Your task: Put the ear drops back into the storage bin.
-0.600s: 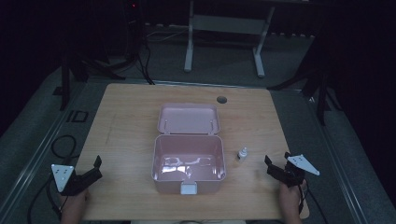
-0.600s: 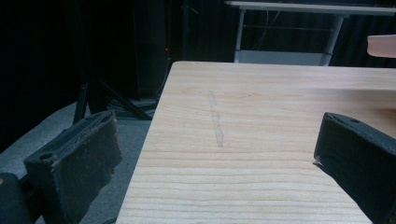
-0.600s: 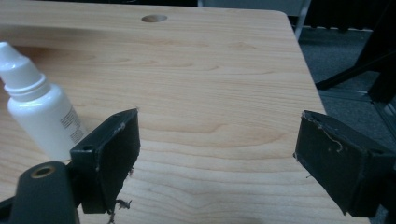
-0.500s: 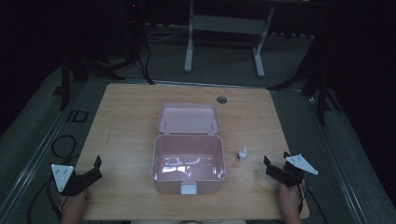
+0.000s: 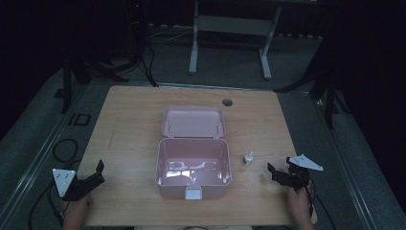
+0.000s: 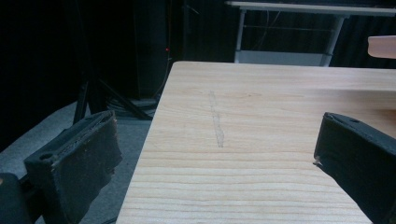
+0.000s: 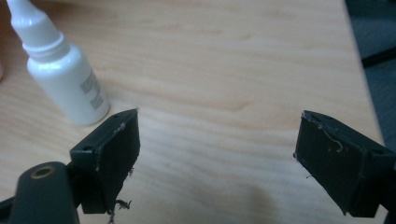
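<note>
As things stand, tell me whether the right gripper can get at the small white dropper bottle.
Probably yes. The right gripper sits with its jaws wide open and empty, and the dropper bottle stands upright beside the pink box, with only bare table between them. The bottle lies off to one side, so the gripper would need to turn toward it.

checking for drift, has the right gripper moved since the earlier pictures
No clear move. In the high view the right gripper sits at the same spot right of the small white bottle, near the table's front right corner, jaws open.
</note>
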The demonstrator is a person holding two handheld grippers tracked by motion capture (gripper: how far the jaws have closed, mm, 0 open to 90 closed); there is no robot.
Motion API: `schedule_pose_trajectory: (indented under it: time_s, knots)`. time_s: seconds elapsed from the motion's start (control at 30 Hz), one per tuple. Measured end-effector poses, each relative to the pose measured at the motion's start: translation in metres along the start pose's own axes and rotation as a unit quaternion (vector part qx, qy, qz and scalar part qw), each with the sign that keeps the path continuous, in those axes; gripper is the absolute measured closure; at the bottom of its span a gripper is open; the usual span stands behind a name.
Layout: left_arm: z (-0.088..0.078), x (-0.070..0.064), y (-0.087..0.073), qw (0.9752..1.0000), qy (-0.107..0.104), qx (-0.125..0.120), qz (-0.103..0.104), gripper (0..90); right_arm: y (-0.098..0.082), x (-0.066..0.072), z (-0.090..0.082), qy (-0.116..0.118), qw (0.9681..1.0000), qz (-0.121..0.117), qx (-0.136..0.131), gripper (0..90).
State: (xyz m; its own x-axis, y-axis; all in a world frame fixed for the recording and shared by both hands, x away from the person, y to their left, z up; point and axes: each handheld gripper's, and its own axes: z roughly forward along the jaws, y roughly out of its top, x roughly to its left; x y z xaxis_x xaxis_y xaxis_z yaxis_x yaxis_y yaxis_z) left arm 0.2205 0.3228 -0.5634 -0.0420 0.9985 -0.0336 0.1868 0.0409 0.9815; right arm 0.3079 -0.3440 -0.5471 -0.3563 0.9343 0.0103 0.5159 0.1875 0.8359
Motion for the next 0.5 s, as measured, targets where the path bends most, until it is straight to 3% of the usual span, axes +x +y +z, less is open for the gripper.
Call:
schedule_pose_trajectory:
  time_s: [0.17,0.23,0.5]
  knots:
    - [0.000,0.000,0.000,1.0000,0.000,-0.001,0.002,0.5,0.000,-0.004,0.003,0.028,0.9977,0.016,0.060,11.9]
    - [0.000,0.000,0.000,1.0000,0.000,-0.001,0.002,0.5,0.001,-0.004,0.003,0.032,0.9972,0.016,0.065,11.8]
    - [-0.001,-0.001,0.000,1.0000,-0.003,-0.001,0.004,0.5,0.013,-0.003,-0.001,0.049,0.9894,-0.020,0.135,10.5]
